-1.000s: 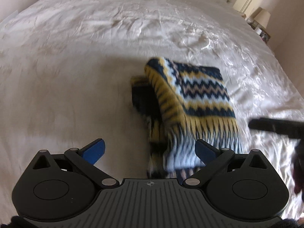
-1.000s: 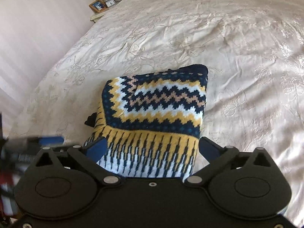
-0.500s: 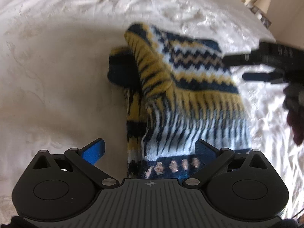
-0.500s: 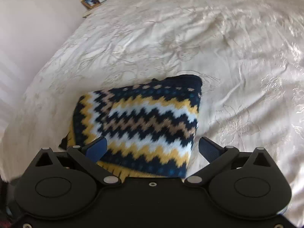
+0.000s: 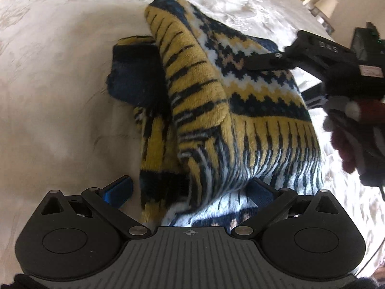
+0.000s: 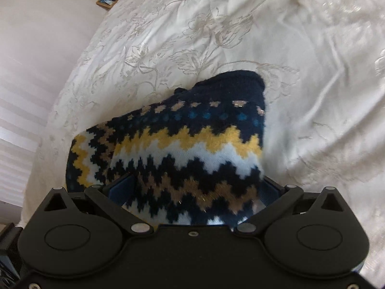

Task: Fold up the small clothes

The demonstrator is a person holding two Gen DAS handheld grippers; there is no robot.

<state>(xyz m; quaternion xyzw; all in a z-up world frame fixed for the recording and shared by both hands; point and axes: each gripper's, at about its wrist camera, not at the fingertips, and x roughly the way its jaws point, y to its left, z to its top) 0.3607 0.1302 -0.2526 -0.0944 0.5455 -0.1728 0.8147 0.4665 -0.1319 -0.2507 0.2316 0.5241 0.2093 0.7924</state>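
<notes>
Sweater (image 5: 243, 110), a small knitted one with navy, yellow and white zigzag bands, lies folded in a thick bundle on the bed (image 5: 60, 96), in the middle of both wrist views. The left gripper (image 5: 190, 190) is wide open; its blue fingers (image 5: 118, 190) stand on both sides of the bundle's near edge and do not press it. The right gripper (image 6: 190, 190) is also wide open around the other side of the sweater (image 6: 182, 149), with cloth between its fingers but not pinched, as far as I can see. In the left view this gripper (image 5: 310, 57) enters from the upper right of the frame, held by a gloved hand (image 5: 349, 130).

I think the risk is that the jaws close on the top layer only. Then the layers slide and the fold opens, because the fleece is thick and soft. A dark cuff (image 5: 134, 77) sticks out at the centre left of the frame and can drag loose.

Around the bundle the bed cover is free on all sides. The bed's edge and a wall (image 6: 36, 60) are at the left of the right view.
</notes>
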